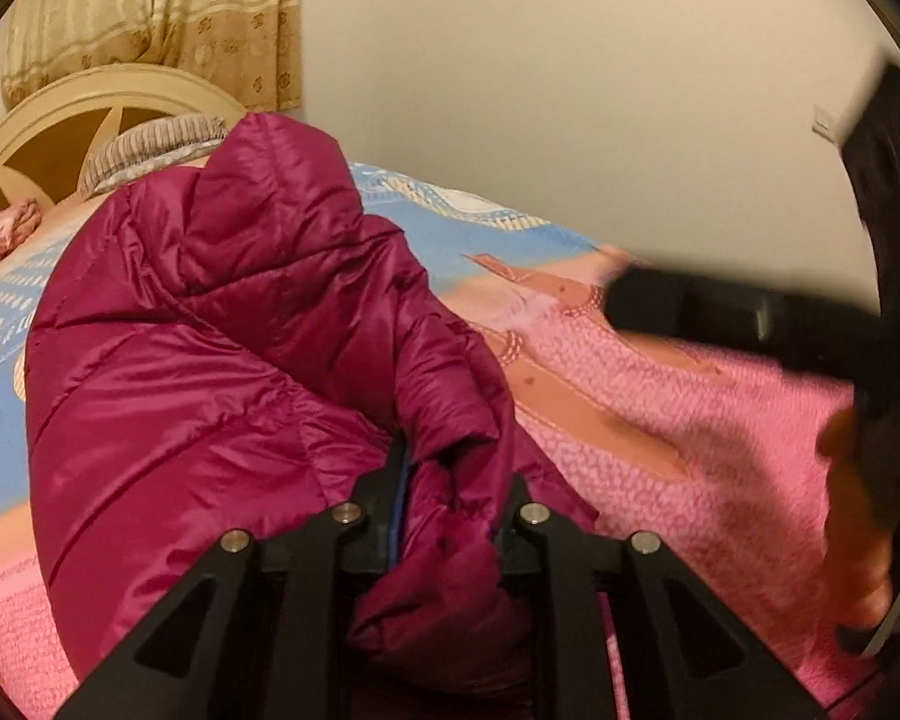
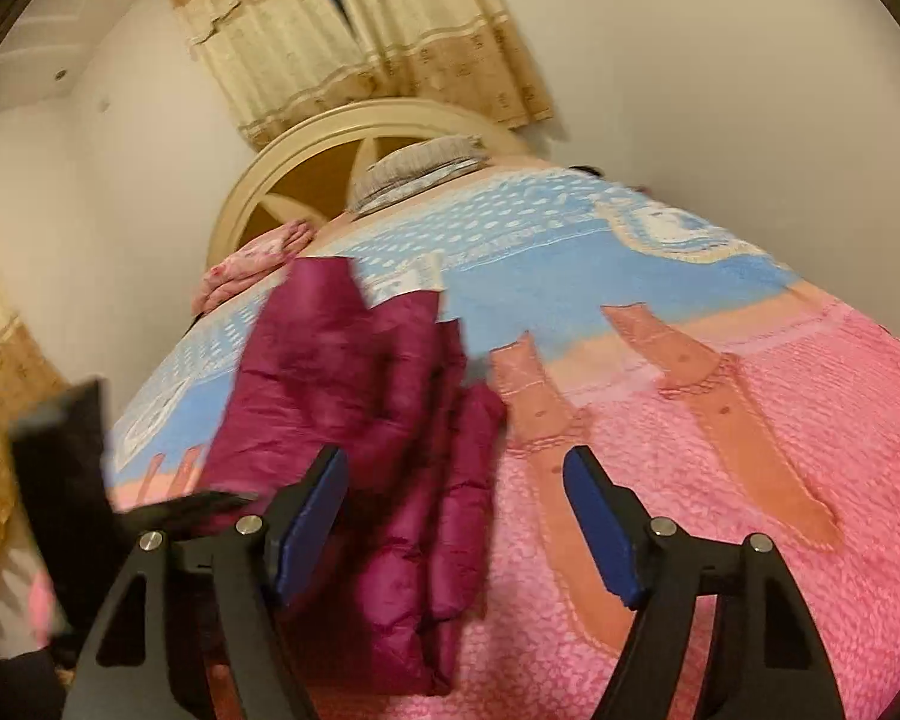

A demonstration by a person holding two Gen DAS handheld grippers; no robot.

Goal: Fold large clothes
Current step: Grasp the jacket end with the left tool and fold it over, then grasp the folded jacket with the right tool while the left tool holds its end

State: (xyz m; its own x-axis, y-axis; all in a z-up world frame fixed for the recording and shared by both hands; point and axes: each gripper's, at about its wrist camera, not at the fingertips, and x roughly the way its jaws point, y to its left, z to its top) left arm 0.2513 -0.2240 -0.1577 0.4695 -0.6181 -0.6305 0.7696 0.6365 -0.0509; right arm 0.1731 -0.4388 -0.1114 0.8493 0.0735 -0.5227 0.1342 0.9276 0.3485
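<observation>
A magenta puffer jacket [image 1: 222, 324] lies on the bed [image 1: 660, 420], on the pink and blue blanket, toward the left edge of the bed as the right wrist view shows it, with its far end reaching toward the headboard [image 2: 306, 180]. It is already bunched lengthwise into a thick roll, with several padded layers stacked along the side nearest the middle of the bed.

The left gripper [image 1: 450, 480] has its fingers drawn narrow and pinched on a fold of the jacket's near end; the shiny fabric bulges up between and over them, so the hold looks firm. The right gripper [image 2: 456, 516] is free: its fingers, with blue pads [image 2: 312, 516], stand fairly wide with nothing between them, hanging above the near edge of the jacket and the pink part of the blanket. In the left wrist view that gripper shows as a dark blurred shape over the right side of the bed, with part of a hand [image 1: 858, 540] beside it.

The step in hand looks like a fold in progress, with the left side carrying a gathered edge across the body of the jacket. The next move probably calls for the right fingers to come down on the loose layers by the middle of the bed and take or press them, so the padding does not spring open when the left lets go. Slippery, puffy fabric will tend to slide, so a deep bite on several layers seems wise.
</observation>
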